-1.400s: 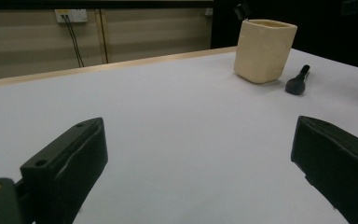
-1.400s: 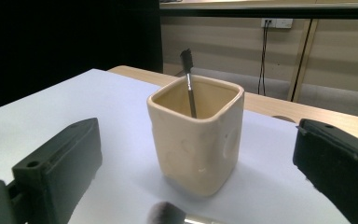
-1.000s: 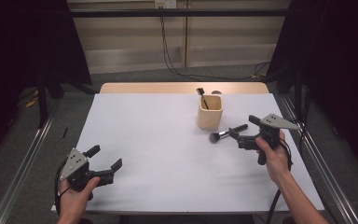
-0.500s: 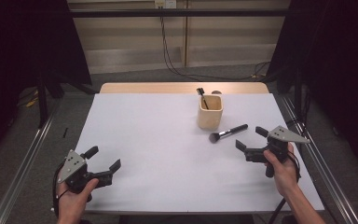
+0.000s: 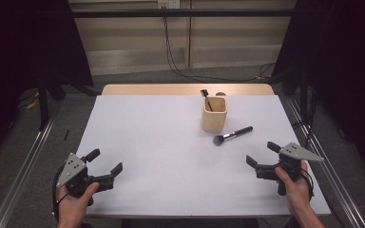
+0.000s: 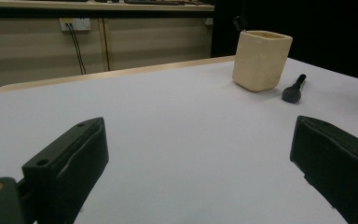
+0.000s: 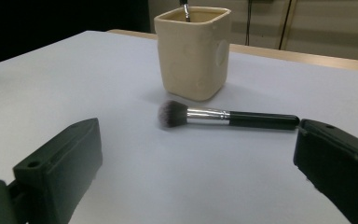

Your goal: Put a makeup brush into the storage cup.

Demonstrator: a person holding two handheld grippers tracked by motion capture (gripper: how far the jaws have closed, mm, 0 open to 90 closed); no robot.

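Note:
A makeup brush (image 5: 232, 135) (image 7: 223, 115) (image 6: 293, 89) with a black handle lies flat on the white table (image 5: 171, 152), just in front and right of a cream square cup (image 5: 214, 114) (image 7: 193, 51) (image 6: 262, 59). A thin black tool (image 5: 205, 98) stands in the cup. My right gripper (image 5: 262, 154) (image 7: 196, 177) rests open near the table's right front, a hand's length short of the brush, nothing between its jaws. At the left front corner my left gripper (image 5: 105, 161) (image 6: 200, 172) is open and empty, far from the cup.
A wooden strip (image 5: 185, 89) edges the table's far side. Metal rails (image 5: 24, 166) run along both sides on the floor. Cables (image 5: 171, 52) hang against the back wall. Dark curtains flank the table.
My right gripper let go of the brush, which now lies on the table, and drew back toward the front right edge. The left gripper stayed put.

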